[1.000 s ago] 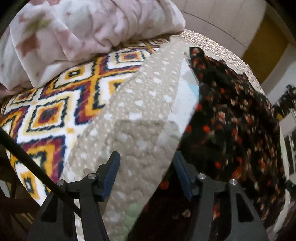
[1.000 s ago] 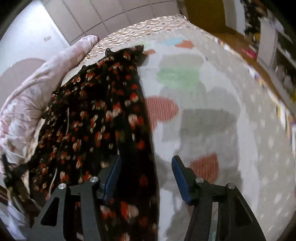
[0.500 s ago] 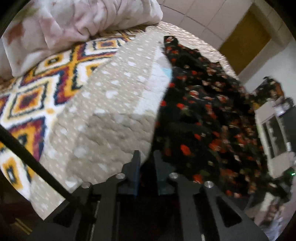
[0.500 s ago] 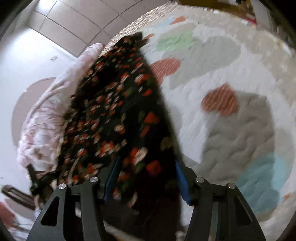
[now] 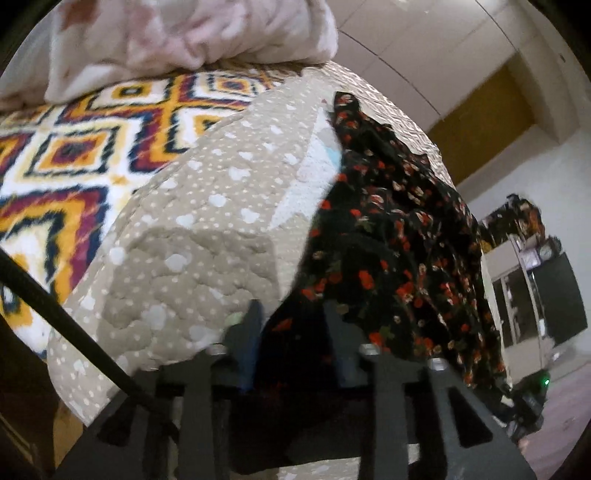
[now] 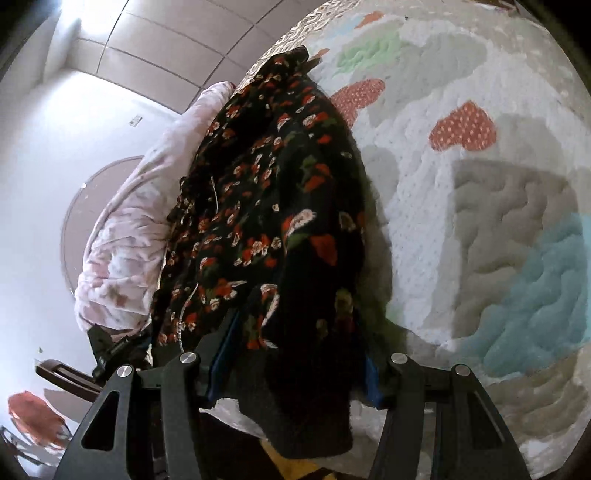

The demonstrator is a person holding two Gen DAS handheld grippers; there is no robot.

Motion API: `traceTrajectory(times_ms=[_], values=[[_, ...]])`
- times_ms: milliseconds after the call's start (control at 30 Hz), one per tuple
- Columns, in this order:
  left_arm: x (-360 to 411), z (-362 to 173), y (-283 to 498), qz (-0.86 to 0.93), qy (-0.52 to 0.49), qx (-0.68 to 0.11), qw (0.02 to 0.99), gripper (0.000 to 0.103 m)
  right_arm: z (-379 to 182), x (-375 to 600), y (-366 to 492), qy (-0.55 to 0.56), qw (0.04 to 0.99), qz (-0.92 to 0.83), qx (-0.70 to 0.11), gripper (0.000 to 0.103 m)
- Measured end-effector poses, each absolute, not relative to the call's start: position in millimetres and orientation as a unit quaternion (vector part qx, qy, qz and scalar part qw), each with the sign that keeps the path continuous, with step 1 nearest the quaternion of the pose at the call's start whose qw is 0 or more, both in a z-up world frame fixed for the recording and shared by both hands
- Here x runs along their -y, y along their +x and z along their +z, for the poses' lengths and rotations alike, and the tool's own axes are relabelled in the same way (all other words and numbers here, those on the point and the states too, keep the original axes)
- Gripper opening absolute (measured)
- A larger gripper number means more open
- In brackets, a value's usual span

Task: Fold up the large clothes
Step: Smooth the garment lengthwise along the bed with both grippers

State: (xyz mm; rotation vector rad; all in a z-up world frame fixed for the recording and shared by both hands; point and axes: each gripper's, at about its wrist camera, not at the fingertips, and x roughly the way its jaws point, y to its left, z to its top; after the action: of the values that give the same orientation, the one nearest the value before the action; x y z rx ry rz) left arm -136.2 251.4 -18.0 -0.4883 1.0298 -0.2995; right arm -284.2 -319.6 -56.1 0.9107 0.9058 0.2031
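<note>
On the quilt point(image 6: 480, 206), both claws grip the floral dress point(image 6: 280, 206).

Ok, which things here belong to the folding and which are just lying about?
In the job:
floral dress
left gripper
right gripper

Lying about:
quilted bedspread
patterned blanket
pink bedding
cabinet

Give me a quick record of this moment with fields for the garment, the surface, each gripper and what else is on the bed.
garment: black floral dress, stretched along the bed
surface: quilted bedspread with heart patches
left gripper: fabric of the dress between its fingers
right gripper: dress hem bunched between its fingers
other items: pink comforter, patterned blanket
</note>
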Motion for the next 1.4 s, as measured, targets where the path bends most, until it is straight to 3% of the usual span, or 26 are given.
traceTrajectory(times_ms=[67, 167, 533, 733, 900, 1000, 1033, 1067, 1100, 1133, 1167, 1200, 1267, 1400], values=[[-257.1, -22.3, -135.7, -0.156, -0.251, -0.486, 0.823, 0.040, -58.4, 321.7, -284.0, 0.438, 0.791, 0.099, -0.416, 0.062], [-267.6, -29.4, -132.7, -0.187, -0.308, -0.482, 0.799, 0.051, -60.5, 324.0, -284.4, 0.452, 0.785, 0.102, -0.411, 0.062], [-257.9, -30.7, -141.0, -0.263, -0.333, -0.486, 0.764, 0.052, -63.6, 329.1, -286.4, 0.478, 0.776, 0.120, -0.394, 0.062], [-244.9, -27.8, -147.2, -0.248, -0.286, -0.492, 0.784, 0.052, -61.8, 321.8, -284.7, 0.462, 0.782, 0.119, -0.402, 0.062], [-232.2, -26.4, -145.6, -0.231, -0.255, -0.495, 0.798, 0.064, -60.8, 313.9, -282.2, 0.445, 0.788, 0.114, -0.411, 0.062], [-216.8, -23.0, -144.1, -0.214, -0.232, -0.494, 0.810, 0.081, -59.8, 304.8, -278.1, 0.422, 0.797, 0.104, -0.419, 0.061], [-212.6, -22.0, -144.5, -0.206, -0.222, -0.494, 0.815, 0.081, -59.1, 301.5, -276.4, 0.415, 0.800, 0.100, -0.421, 0.060], [-204.5, -20.0, -145.4, -0.188, -0.200, -0.495, 0.824, 0.081, -58.8, 298.4, -274.6, 0.407, 0.803, 0.095, -0.425, 0.051], [-198.3, -18.4, -146.2, -0.173, -0.180, -0.497, 0.831, 0.076, -59.6, 295.9, -272.8, 0.404, 0.802, 0.091, -0.430, 0.036], [-195.6, -17.1, -147.7, -0.162, -0.164, -0.498, 0.836, 0.064, -62.4, 294.3, -270.3, 0.404, 0.798, 0.088, -0.438, 0.030], [-192.4, -15.5, -148.3, -0.142, -0.140, -0.503, 0.841, 0.028, -63.5, 294.1, -269.5, 0.404, 0.796, 0.083, -0.442, 0.020], [-193.4, -13.9, -147.8, -0.120, -0.123, -0.512, 0.842, 0.018, -63.0, 295.0, -269.0, 0.405, 0.795, 0.082, -0.444, 0.017], [-208.2, -7.1, -147.9, -0.132, -0.164, -0.514, 0.832, 0.009, -56.4, 295.4, -269.8, 0.399, 0.798, 0.083, -0.444, 0.015], [-230.3, 25.0, -166.9, -0.148, -0.204, -0.490, 0.835, 0.008, -28.9, 298.3, -284.2, 0.391, 0.810, 0.100, -0.426, 0.011]])
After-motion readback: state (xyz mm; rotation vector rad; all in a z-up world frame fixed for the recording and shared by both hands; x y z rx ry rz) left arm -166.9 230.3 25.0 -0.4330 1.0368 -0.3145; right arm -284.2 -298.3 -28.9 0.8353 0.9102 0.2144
